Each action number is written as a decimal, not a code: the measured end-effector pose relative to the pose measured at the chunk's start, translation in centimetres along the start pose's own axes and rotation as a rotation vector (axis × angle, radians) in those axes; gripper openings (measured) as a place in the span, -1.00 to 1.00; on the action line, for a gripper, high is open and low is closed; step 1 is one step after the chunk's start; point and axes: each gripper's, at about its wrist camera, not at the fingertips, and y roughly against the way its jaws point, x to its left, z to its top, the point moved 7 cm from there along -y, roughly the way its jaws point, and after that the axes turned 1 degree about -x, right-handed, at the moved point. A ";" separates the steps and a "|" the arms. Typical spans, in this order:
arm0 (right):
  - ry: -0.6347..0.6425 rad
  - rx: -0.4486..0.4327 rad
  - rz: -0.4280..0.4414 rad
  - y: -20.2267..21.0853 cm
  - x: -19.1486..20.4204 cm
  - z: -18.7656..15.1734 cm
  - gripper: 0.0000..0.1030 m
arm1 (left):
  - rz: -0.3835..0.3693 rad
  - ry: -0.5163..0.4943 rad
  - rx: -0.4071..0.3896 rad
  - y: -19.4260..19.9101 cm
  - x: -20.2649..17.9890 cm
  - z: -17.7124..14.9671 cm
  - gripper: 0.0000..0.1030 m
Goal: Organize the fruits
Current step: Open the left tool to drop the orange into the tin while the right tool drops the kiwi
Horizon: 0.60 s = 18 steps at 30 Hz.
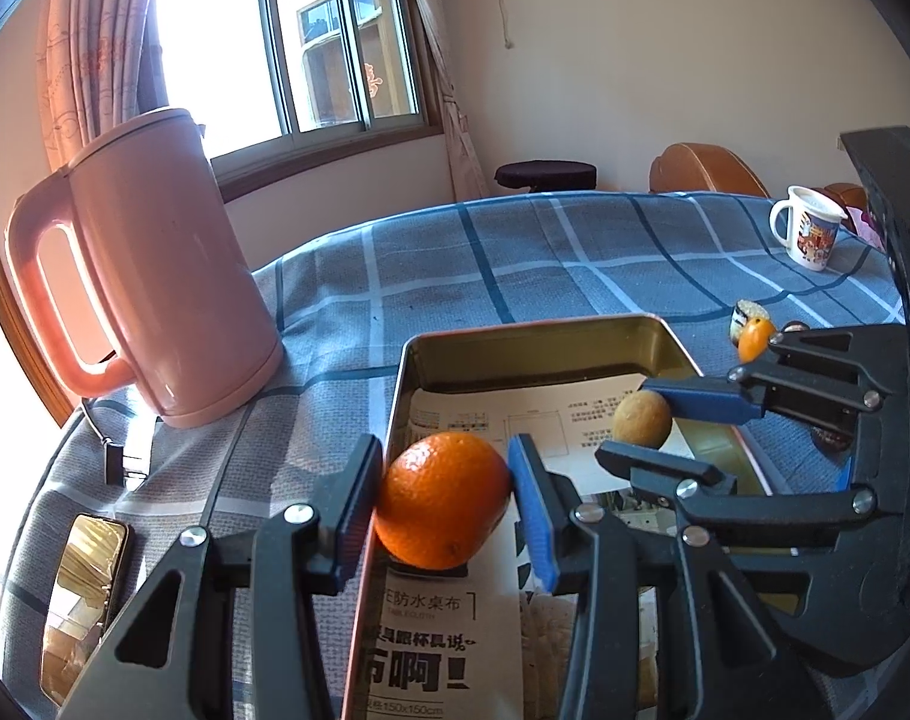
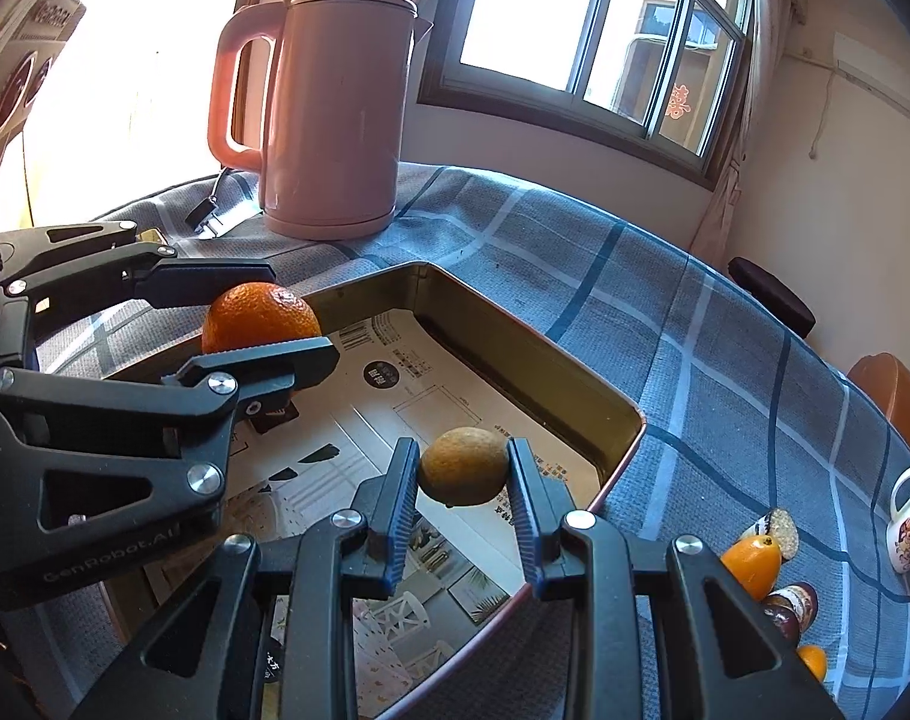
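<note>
My left gripper (image 1: 444, 495) is shut on an orange (image 1: 443, 498) and holds it over the near left rim of a gold metal tin (image 1: 532, 336) lined with printed paper. My right gripper (image 2: 462, 483) is shut on a small brownish-yellow fruit (image 2: 463, 467) and holds it over the tin (image 2: 514, 336) near its right end. In the left wrist view the right gripper (image 1: 637, 420) and its fruit (image 1: 642, 418) show at the right. In the right wrist view the left gripper (image 2: 269, 315) and the orange (image 2: 260, 317) show at the left.
A pink kettle (image 1: 149, 276) stands at the table's far left, with a phone (image 1: 86, 594) near the left edge. A printed mug (image 1: 808, 228) stands at the back right. A small orange fruit (image 2: 751, 564) and dark round items (image 2: 787, 603) lie right of the tin on the blue checked cloth (image 1: 514, 258).
</note>
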 end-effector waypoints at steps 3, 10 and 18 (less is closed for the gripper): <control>0.006 0.012 -0.007 -0.2 0.1 -0.1 -0.39 | 0.003 -0.001 0.002 0.0 -0.1 0.0 -0.09; 0.007 0.021 -0.013 -0.4 0.1 -0.1 -0.27 | 0.028 0.008 -0.025 0.4 0.1 0.3 0.10; -0.018 -0.037 -0.034 1.4 -0.7 -0.2 0.09 | 0.041 0.046 -0.097 2.7 0.1 1.4 0.50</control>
